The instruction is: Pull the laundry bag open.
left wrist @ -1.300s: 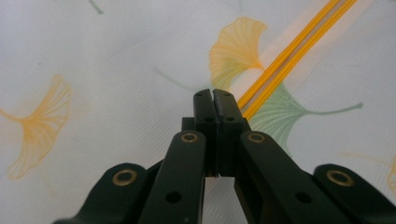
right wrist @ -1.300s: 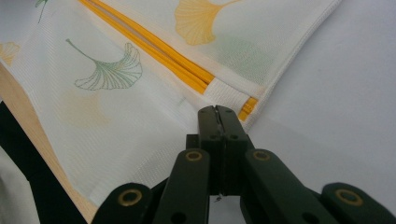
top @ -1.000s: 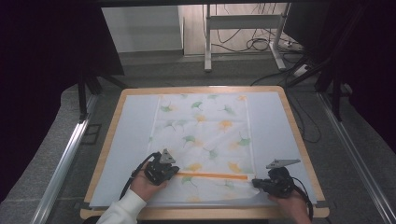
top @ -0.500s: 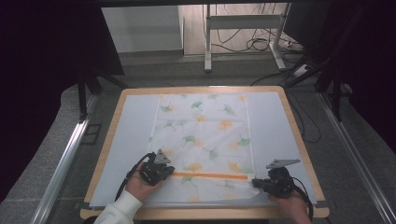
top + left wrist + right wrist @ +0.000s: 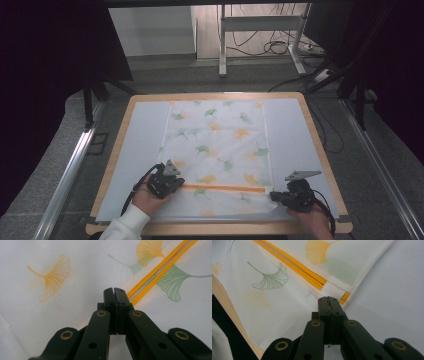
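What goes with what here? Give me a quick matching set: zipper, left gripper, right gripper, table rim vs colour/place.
Things:
1. zipper
2. left gripper
3. right gripper
4. table rim

Descriptions:
A. light wood
B. shut, at the zipper's left end on the mesh bag in the high view
C. orange
D. shut, at the bag's near right corner by the zipper's end in the high view

Pairs: 1-C, 2-B, 3-D, 4-A
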{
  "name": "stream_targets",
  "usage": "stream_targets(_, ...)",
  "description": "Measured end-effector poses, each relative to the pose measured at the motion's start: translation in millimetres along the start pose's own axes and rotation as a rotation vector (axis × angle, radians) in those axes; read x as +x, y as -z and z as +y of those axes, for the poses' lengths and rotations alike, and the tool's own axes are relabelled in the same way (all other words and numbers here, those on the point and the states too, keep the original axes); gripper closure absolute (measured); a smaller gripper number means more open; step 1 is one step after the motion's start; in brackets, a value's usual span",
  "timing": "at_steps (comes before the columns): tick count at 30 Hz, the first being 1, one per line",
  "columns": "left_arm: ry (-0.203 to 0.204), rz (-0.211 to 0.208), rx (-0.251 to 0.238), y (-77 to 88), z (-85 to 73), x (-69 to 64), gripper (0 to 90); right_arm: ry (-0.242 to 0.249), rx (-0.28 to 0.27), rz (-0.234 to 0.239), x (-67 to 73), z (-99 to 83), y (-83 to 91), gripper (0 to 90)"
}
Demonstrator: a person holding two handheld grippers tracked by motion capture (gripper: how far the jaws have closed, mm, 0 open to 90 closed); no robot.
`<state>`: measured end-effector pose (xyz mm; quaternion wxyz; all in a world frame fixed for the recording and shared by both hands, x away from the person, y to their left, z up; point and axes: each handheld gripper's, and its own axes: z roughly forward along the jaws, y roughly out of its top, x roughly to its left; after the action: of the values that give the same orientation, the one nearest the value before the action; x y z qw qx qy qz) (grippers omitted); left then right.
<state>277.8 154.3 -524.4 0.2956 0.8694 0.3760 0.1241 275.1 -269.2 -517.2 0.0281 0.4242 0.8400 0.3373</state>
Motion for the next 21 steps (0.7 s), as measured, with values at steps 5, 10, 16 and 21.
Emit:
stream_targets(5,0.018,0.011,0.002,3.8,-5.8,6.8,89.8,-0.001,0.001,0.000,-0.1,0.0,0.0,90.0)
stream_targets(10,0.038,0.026,0.003,8.5,-12.8,14.0,89.8,-0.002,0.001,0.000,0.0,0.0,0.0,90.0)
stream_targets(16,0.061,0.037,0.001,13.7,-20.8,22.5,89.9,-0.003,0.001,0.000,-0.1,0.1,0.0,90.0)
stream_targets(21,0.054,0.047,0.006,13.9,-20.7,22.0,89.9,-0.003,0.001,0.001,-0.3,0.1,0.0,90.0)
